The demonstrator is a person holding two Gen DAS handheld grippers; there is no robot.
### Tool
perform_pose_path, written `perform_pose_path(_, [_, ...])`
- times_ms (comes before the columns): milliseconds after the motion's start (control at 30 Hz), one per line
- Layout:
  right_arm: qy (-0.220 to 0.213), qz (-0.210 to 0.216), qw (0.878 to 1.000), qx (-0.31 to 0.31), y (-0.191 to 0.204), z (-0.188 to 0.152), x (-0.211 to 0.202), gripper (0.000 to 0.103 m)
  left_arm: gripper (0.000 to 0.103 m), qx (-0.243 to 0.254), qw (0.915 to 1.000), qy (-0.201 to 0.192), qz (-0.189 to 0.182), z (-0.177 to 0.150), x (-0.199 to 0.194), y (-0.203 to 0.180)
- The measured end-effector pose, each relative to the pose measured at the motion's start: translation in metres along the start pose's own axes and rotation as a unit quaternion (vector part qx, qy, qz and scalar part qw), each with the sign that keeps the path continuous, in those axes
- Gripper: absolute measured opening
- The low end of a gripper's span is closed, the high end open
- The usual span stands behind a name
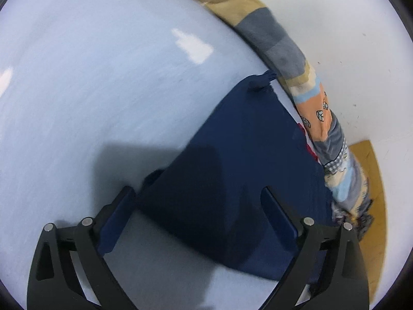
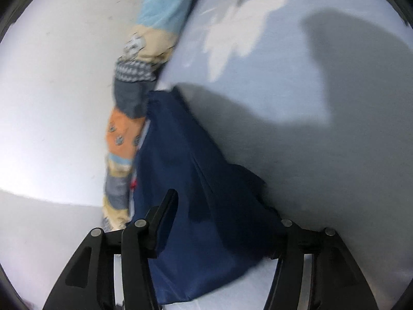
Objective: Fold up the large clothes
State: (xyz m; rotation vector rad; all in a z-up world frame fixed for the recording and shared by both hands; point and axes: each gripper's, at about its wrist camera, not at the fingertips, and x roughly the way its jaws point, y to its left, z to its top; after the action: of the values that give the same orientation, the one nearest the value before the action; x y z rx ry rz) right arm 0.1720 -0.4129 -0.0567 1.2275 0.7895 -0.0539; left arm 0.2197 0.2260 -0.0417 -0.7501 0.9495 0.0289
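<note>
Both grippers gape — one navy garment (image 1: 232, 155) between.

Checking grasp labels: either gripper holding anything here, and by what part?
Neither. Left gripper and right gripper both show jaws spread wide over the navy garment, which lies on the light blue surface; no cloth pinched.

Light: bright, from overhead
Glare: white patches on the pale blue surface (image 1: 77, 90)
Shadows: dark, soft-edged
Blur: motion smear throughout
Edges: fisheye-bent, black corners

Each claw (image 1: 197, 196) (image 2: 222, 206) is matte black, with cut-out linkage arms and silver pivot screws.
</note>
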Motion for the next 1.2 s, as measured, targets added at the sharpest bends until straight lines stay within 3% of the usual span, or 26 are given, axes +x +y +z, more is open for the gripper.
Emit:
perform_pose_path(33, [0.006,-0.002,1.000,-0.012,0.003,0.001,0.005,0.025,0.067,0.012,0.9999,-0.009,-0.001,0.000,0.001,-0.004])
perform_pose_path(67, [0.015,0.006,1.000,-0.015,0.004,0.001,0.010,0.017,0.023,0.026,0.9995,-0.011,0.011,0.001,0.002,-0.006])
perform_pose_path(100, [0.013,0.007,1.000,-0.010,0.004,0.001,0.011,0.017,0.017,0.028,0.9995,-0.005,0.009,0.003,0.006,-0.007])
perform_pose_path(367, [-0.015,-0.009,0.997,-0.070,0.034,-0.011,-0.011,0.013,0.010,0.069,0.9967,-0.033,0.028,-0.003,-0.016,-0.026])
perform_pose_path(567, [-0.025,-0.021,0.996,-0.080,0.034,-0.031,-0.048,0.013,0.010,0.094,0.9943,-0.024,0.045,-0.023,-0.044,-0.032])
perform_pose_path(833, [0.001,-0.052,0.995,-0.088,0.011,-0.048,-0.104,0.013,0.011,0.102,0.9935,-0.005,0.052,-0.083,-0.093,-0.025])
perform_pose_path(900, [0.025,-0.082,0.994,-0.067,-0.006,-0.048,-0.113,0.027,0.020,0.096,0.9921,0.004,0.080,-0.094,-0.100,-0.014])
perform_pose_path(933, [0.038,-0.106,0.992,-0.052,-0.015,-0.046,-0.115,0.040,0.025,0.085,0.9919,0.001,0.094,-0.096,-0.106,-0.006])
perform_pose_path(967, [0.045,-0.131,0.990,-0.028,-0.027,-0.042,-0.121,0.042,0.027,0.074,0.9920,-0.007,0.101,-0.095,-0.112,-0.001])
perform_pose_path(1033, [0.033,-0.125,0.992,0.013,-0.043,-0.037,-0.138,0.043,0.027,0.072,0.9893,-0.042,0.120,-0.092,-0.130,0.000])
perform_pose_path(1100, [-0.012,-0.159,0.987,-0.003,-0.038,-0.035,-0.160,0.045,0.028,0.096,0.9806,-0.102,0.137,-0.089,-0.152,-0.012])
perform_pose_path(1133, [-0.041,-0.166,0.985,-0.027,-0.028,-0.035,-0.171,0.044,0.033,0.112,0.9752,-0.130,0.140,-0.088,-0.160,-0.021])
perform_pose_path(1167, [-0.063,-0.162,0.984,-0.047,-0.018,-0.037,-0.176,0.044,0.047,0.135,0.9702,-0.148,0.136,-0.087,-0.164,-0.033])
perform_pose_path(1200, [-0.084,-0.158,0.981,-0.074,-0.006,-0.038,-0.180,0.044,0.054,0.164,0.9662,-0.151,0.129,-0.084,-0.162,-0.049])
